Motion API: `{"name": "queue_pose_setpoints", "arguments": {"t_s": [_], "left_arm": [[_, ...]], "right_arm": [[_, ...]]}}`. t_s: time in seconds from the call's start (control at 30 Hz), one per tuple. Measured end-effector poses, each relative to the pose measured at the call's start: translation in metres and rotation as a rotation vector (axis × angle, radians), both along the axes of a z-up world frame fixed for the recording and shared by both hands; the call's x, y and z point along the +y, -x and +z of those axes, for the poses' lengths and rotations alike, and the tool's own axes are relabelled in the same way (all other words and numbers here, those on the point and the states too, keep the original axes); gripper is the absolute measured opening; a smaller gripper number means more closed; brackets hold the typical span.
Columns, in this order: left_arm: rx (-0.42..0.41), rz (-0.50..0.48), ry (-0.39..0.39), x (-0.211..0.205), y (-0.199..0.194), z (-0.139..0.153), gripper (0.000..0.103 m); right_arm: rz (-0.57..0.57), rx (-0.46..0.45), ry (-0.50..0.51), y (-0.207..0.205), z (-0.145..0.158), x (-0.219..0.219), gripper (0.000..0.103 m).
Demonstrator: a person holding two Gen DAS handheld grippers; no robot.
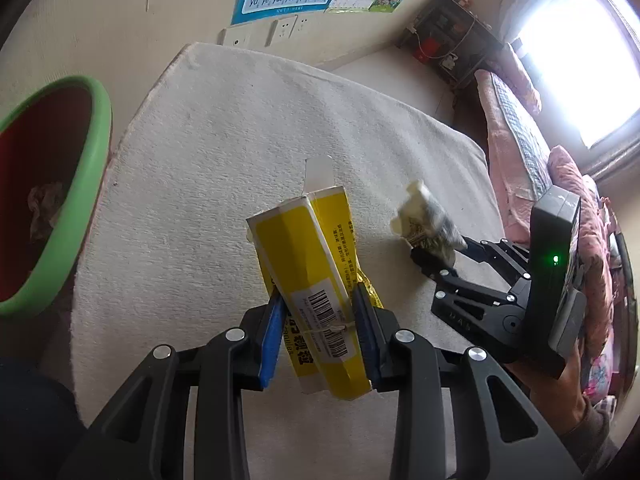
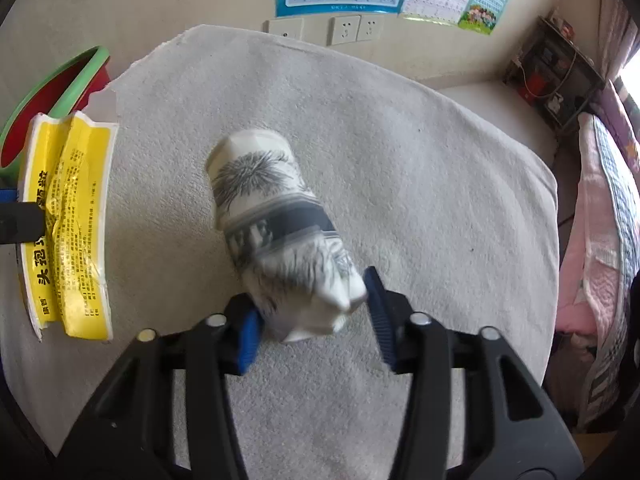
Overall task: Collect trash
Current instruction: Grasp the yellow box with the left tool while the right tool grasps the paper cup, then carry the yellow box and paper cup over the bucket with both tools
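A crushed yellow cardboard box (image 1: 304,264) with a barcode sits between the blue pads of my left gripper (image 1: 318,292), which is shut on it above the white cloth-covered surface (image 1: 240,140). The box (image 2: 68,216) also shows at the left edge of the right wrist view. A crumpled white paper cup (image 2: 264,192) with a grey print is pinched at its squashed end by my right gripper (image 2: 310,300). The left wrist view shows the right gripper (image 1: 438,248) holding that cup (image 1: 420,216) just right of the box.
A green-rimmed bin (image 1: 92,184) with a red inside stands left of the surface and holds crumpled paper (image 1: 44,208). A bed with a pink quilt (image 2: 592,220) runs along the right. Posters and sockets (image 2: 348,28) are on the far wall, a dark shelf (image 1: 448,36) in the corner.
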State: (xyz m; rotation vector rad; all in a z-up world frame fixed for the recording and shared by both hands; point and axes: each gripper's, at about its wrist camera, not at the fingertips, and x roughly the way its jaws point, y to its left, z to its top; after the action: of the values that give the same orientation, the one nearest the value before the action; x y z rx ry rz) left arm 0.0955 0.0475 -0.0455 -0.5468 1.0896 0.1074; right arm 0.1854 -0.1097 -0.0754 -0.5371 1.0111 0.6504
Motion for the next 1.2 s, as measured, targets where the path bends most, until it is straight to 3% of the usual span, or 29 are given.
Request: {"name": "queue_pose_setpoints", "arguments": {"t_s": [0.1, 0.3, 0.6, 1.2], "left_arm": [[-0.004, -0.016, -0.047, -0.003, 0.002, 0.004, 0.031], [-0.019, -0.025, -0.060, -0.006, 0.006, 0.010, 0.031], [-0.061, -0.045, -0.104, -0.020, 0.015, 0.028, 0.031], [-0.134, 0.035, -0.127, 0.022, 0.049, 0.055, 0.032]], "right_arm": [[-0.009, 0.003, -0.027, 0.006, 0.008, -0.005, 0.044], [-0.097, 0.060, -0.166, 0.012, 0.039, -0.031, 0.044], [-0.150, 0.015, -0.235, 0.038, 0.079, -0.040, 0.044], [-0.108, -0.035, -0.268, 0.069, 0.113, -0.006, 0.044]]}}
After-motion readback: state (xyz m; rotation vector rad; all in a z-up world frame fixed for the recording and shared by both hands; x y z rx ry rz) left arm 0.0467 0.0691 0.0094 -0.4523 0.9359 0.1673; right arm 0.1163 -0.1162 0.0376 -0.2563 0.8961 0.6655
